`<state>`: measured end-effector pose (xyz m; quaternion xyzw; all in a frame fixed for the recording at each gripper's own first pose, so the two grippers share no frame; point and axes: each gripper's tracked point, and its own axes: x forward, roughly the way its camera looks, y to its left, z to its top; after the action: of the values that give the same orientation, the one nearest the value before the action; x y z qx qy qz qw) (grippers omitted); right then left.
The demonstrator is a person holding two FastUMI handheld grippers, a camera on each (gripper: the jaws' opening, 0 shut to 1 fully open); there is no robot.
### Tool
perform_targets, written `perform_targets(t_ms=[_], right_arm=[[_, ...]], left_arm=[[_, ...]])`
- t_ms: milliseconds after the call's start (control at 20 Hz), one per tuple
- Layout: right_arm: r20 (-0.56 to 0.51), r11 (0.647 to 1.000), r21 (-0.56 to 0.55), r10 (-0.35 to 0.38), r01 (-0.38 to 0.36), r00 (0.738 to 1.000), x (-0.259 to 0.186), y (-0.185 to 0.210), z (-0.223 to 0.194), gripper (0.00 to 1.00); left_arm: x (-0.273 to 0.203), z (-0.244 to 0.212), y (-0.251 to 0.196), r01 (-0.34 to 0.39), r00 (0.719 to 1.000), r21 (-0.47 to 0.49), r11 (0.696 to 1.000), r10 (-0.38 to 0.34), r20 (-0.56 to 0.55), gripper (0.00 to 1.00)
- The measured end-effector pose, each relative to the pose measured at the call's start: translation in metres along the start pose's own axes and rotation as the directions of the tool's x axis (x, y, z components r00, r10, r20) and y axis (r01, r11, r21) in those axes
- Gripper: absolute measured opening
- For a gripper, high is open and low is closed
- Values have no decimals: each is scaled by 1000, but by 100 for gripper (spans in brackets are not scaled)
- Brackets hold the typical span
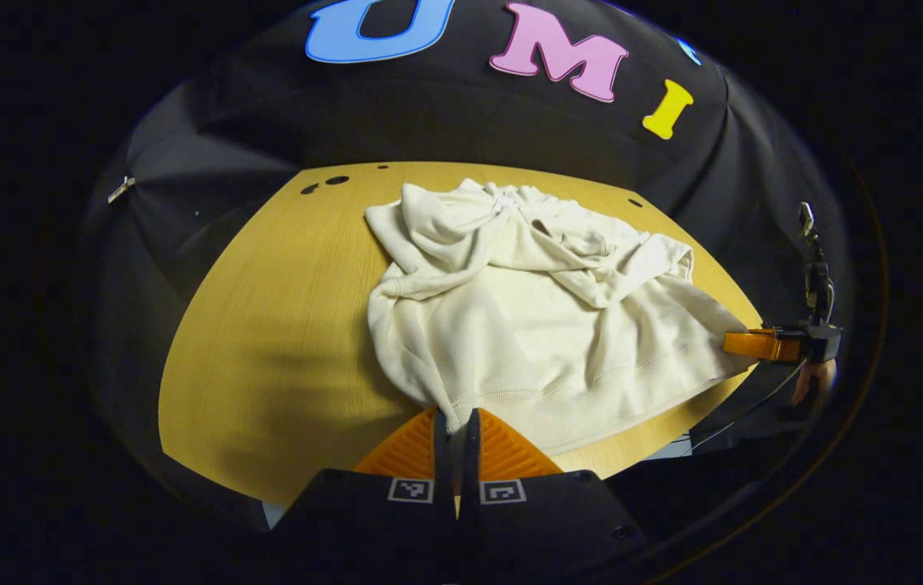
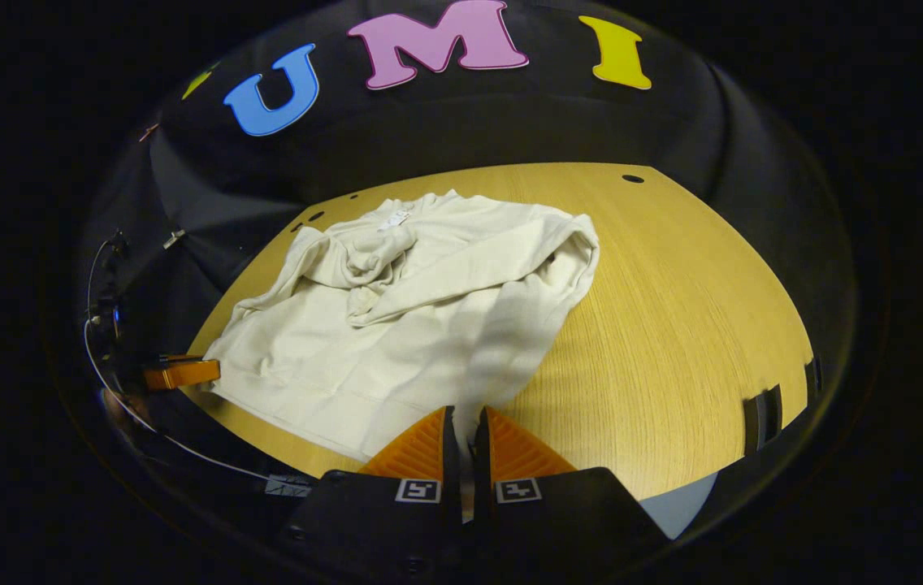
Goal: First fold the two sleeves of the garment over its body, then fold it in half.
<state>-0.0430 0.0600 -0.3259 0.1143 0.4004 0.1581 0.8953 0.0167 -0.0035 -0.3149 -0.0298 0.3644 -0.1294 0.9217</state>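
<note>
A cream sweatshirt (image 1: 526, 325) lies on the wooden table (image 1: 266, 325), its hem towards me and both sleeves (image 1: 591, 268) lying crumpled over the chest. My left gripper (image 1: 455, 416) is shut on the hem's near left corner. The right gripper (image 1: 754, 344) is seen farther off at the hem's other corner, by the table edge. In the right gripper view the sweatshirt (image 2: 413, 325) spreads out to the left, and my right gripper (image 2: 465, 421) is shut on its hem corner, with cloth between the fingers. The left gripper (image 2: 185, 374) shows at the far hem corner.
Bare tabletop (image 2: 673, 325) stretches to the right of the garment, and more lies to its left (image 1: 266, 366). Small dark holes (image 1: 337, 179) mark the table's back edge. A hand (image 1: 815, 378) and a cable sit behind the right gripper. A black bracket (image 2: 762, 414) stands at the table's right edge.
</note>
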Motion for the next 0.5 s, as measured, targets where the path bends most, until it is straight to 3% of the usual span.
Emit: perform_targets(t_ms=[250,500], right_arm=[[116,996,74,47,-56,992,-14,5,72,10],[208,994,91,47,-67,977,8,7,139,10]], left_arm=[[-17,71,0,25,996,-97,995,-16,90,6],[-7,133,8,-6,987,-137,991,27,156,6]])
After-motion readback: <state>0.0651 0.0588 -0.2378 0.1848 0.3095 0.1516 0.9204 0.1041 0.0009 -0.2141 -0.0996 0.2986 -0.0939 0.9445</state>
